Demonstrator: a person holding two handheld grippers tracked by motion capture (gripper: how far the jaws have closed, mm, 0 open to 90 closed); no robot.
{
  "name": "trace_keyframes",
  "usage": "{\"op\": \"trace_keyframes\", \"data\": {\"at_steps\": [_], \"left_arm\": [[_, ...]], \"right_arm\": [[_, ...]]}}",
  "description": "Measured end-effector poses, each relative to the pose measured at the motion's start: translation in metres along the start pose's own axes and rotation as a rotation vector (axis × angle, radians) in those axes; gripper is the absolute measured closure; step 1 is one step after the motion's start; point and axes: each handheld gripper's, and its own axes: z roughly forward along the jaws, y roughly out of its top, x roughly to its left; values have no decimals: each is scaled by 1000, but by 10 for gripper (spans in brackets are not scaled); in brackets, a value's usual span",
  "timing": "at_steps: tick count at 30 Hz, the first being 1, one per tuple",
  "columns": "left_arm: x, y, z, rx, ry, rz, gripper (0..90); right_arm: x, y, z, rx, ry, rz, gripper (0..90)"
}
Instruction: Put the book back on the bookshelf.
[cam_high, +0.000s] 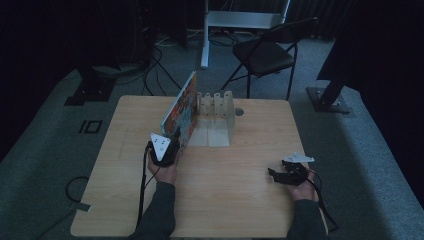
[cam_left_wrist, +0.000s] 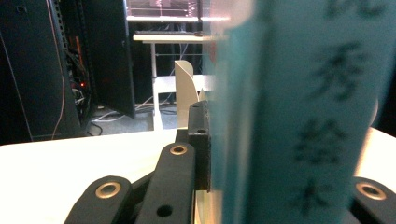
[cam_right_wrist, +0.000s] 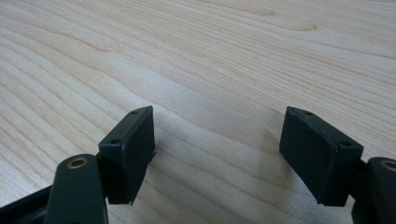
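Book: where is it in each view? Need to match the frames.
High view: the book stands on edge left of centre, beside the white rack, with the left tongs clamped on its near end.
Left gripper view: the book spans the right half, spine towards the camera.
Right gripper view: no book; open tongs over bare wood.
Shared landmark: the wooden table.

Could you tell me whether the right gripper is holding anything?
No, the right gripper's fingers stand apart over the bare table.
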Motion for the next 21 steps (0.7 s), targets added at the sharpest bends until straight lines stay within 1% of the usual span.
{"op": "trace_keyframes", "data": {"at_steps": [10, 20, 21], "left_arm": [[3, -2, 0, -3, 1, -11, 809], [2, -4, -1, -4, -3, -6, 809], [2, -5, -1, -6, -2, -14, 809]], "right_arm": [[0, 0, 0, 1, 0, 1, 260], [0, 0, 0, 0, 0, 0, 260], [0, 0, 0, 1, -1, 0, 260]]}}
